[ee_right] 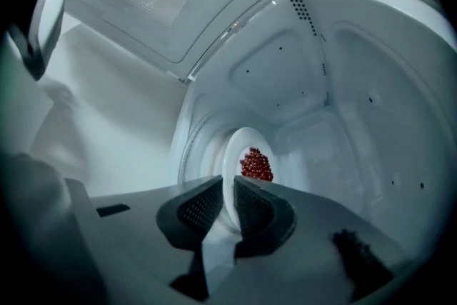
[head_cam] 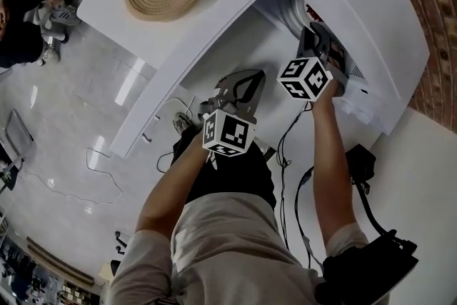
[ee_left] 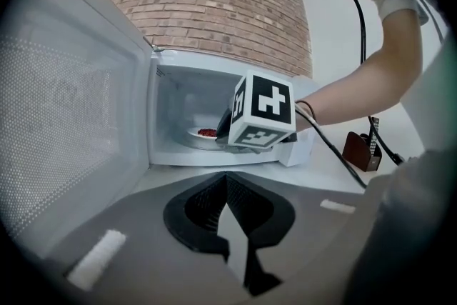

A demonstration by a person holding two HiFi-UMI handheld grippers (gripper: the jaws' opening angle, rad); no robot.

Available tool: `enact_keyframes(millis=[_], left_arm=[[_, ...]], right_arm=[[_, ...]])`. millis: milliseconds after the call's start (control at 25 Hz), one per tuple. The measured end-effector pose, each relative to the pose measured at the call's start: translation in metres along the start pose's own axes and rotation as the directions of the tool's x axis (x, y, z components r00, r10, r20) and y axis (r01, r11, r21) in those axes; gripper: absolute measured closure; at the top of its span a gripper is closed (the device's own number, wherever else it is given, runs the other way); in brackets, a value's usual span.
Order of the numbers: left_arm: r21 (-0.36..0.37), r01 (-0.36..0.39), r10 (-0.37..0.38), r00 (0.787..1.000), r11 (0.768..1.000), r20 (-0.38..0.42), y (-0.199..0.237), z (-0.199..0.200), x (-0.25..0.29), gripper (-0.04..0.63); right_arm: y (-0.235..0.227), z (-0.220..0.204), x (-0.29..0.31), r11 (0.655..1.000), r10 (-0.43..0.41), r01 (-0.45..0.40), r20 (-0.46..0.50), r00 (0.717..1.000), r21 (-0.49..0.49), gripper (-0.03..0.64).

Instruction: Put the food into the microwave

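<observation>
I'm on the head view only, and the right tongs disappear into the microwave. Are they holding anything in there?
Observer: Yes. The right gripper view shows the right tongs shut on the rim of a white plate inside the microwave.
Operator: Is the food on it?
Observer: A heap of small red pieces sits on the plate, just past the tongs.
Operator: Is the plate down yet?
Observer: In the left gripper view it lies level and low in the microwave. I cannot tell whether it rests on anything.
</observation>
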State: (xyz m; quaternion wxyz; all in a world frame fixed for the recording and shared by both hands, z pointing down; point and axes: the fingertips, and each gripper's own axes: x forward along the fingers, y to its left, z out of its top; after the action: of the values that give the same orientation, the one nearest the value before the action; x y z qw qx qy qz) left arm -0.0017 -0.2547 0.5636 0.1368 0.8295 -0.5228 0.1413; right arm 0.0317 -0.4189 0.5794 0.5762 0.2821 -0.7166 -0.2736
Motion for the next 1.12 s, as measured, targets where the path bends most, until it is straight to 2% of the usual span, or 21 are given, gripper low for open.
enact_keyframes(millis=[80, 160, 480, 680, 840, 1120], left_arm=[[-0.005, 0.004, -0.004, 1.0, 1.0, 0.003, -0.002, 0.001, -0.002, 0.588], [-0.007, 0.006, -0.006, 1.0, 1.0, 0.006, -0.002, 0.001, -0.003, 0.588], [0.002, 0.016, -0.016, 1.0, 1.0, 0.002, -0.007, 0.001, -0.007, 0.588], [0.007, 0.011, -0.011, 1.0, 1.0, 0.005, -0.009, 0.003, -0.015, 0.588], [0.017, 0.014, -0.014, 1.0, 1.0, 0.0, -0.015, 0.005, -0.025, 0.588], [0.025, -0.002, 0.001, 1.0, 1.0, 0.026, -0.021, 0.02, -0.047, 0.588]], right_arm=[[0.001, 0.001, -0.004, 0.997, 0.041, -0.041, 0.01, 0.999, 0.069, 0.577], [0.003, 0.002, -0.007, 0.993, 0.071, -0.072, 0.021, 0.997, 0.098, 0.566], [0.01, 0.007, -0.023, 0.986, 0.124, -0.13, 0.06, 0.991, 0.106, 0.541], [0.01, 0.015, -0.045, 0.994, 0.073, -0.08, 0.091, 0.993, 0.076, 0.546], [0.011, 0.017, -0.071, 0.996, 0.047, -0.056, 0.122, 0.991, 0.071, 0.592], [0.015, 0.029, -0.121, 0.998, 0.039, -0.048, 0.172, 0.984, 0.049, 0.606]])
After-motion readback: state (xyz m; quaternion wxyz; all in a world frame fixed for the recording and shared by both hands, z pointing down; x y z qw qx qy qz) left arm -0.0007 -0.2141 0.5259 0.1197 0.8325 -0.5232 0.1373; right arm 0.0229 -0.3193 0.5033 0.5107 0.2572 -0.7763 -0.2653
